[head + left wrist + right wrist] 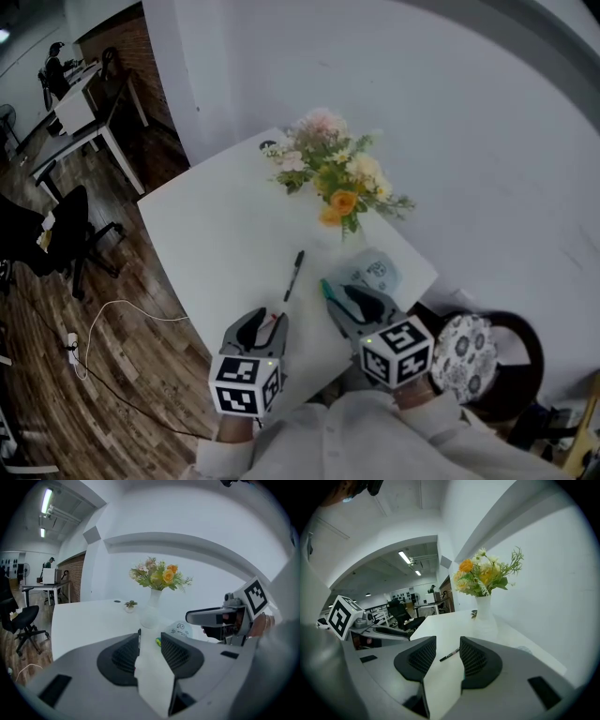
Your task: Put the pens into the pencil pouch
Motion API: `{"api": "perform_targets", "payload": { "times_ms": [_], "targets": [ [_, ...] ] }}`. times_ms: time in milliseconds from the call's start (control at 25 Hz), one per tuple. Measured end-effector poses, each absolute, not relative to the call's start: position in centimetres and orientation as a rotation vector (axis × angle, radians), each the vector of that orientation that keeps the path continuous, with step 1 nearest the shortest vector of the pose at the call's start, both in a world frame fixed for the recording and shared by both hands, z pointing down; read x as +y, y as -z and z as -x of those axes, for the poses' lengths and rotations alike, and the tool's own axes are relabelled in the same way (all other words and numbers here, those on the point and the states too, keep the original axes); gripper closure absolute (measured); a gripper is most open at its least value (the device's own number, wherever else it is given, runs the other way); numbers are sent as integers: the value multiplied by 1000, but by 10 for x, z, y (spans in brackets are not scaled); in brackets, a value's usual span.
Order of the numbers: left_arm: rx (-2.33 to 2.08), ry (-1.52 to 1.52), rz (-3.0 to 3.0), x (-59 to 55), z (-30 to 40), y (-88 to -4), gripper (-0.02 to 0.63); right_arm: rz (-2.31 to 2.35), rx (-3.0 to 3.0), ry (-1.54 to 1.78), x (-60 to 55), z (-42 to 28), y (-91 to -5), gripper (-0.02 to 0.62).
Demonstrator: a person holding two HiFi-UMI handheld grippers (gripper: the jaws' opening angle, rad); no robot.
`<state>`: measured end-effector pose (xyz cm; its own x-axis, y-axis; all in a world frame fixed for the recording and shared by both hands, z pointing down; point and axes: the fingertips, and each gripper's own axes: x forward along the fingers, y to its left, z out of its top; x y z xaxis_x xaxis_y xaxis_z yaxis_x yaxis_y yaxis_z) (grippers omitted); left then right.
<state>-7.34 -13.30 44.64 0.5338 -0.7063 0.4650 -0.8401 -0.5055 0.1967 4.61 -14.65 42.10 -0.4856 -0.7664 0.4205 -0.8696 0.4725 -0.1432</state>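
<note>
**Black pen** (pixel 293 275): lies loose on the white tabletop (pixel 216 234), ahead of both tongs and touched by neither. From the right gripper view I see it through the gap of the jaws, well beyond them.

**Green pen** (pixel 327 290): lies near the tabletop's near edge, just beside the right tongs' inner jaw and close to the pouch. I cannot tell if the jaw touches it.

**Pencil pouch** (pixel 377 272): pale with a small print, flat on the tabletop between the flower vase (pixel 349 230) and the right tongs. I cannot make out whether its mouth is open.

**Left tongs** (pixel 267 324): jaws a moderate way apart, with only bare tabletop and the far-off pens in the gap. They hold nothing.

**Right tongs** (pixel 352 302): jaws parted about as far, and empty. They hover low over the near edge by the pouch.

**Step in hand, as I judge it:** the approach to a first pick, with no pen yet in the pouch.

- I would take the green pen with the right tongs, since it is the nearer.
- I would set the jaws across its barrel near the middle, so that it does not swing when lifted.
- I would come down straight, since a slim pen rolls off at a sideways nudge.
- The left tongs could steady the pouch, or hold its mouth open if it needs that.
</note>
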Motion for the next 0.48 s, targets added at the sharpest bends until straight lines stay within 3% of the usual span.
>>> {"api": "perform_targets", "payload": {
  "times_ms": [480],
  "targets": [
    [-1294, -457, -2318, -134, 81, -459, 477, -1337, -2360, -524, -163, -53, -448, 451]
  ]
}}
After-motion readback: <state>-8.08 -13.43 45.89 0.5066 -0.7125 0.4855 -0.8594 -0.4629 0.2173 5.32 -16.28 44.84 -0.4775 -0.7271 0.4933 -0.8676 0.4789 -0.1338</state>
